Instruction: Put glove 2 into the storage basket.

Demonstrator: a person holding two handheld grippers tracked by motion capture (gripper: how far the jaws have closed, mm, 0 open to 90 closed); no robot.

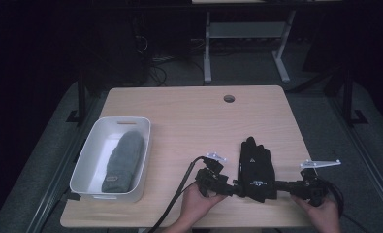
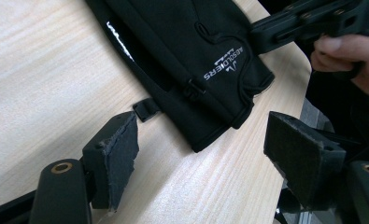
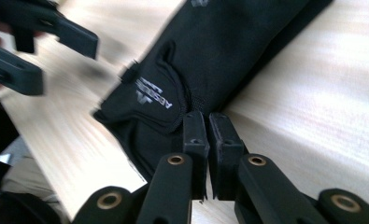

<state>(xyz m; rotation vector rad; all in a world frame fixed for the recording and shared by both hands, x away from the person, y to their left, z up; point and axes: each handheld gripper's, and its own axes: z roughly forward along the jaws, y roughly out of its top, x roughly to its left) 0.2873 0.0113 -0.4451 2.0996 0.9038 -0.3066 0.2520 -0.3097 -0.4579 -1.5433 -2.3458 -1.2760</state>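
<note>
A black glove (image 1: 256,167) lies flat near the table's front edge, fingers pointing away, white lettering on its cuff (image 2: 224,63). My left gripper (image 1: 232,189) is open just left of the cuff; in the left gripper view its jaws (image 2: 203,149) stand wide with bare table between them and the cuff's corner just ahead. My right gripper (image 1: 280,184) comes in from the right. Its jaws (image 3: 208,119) are pressed together at the edge of the glove's cuff (image 3: 163,102) and seem to pinch it. The left gripper (image 3: 67,65) shows blurred beyond the glove.
A white bin (image 1: 85,160) stands at the table's left with a grey mitten (image 1: 123,162) lying in it. A round cable hole (image 1: 229,98) is at the table's far side. Bare wood lies between the bin and the glove. Cables trail off the front edge.
</note>
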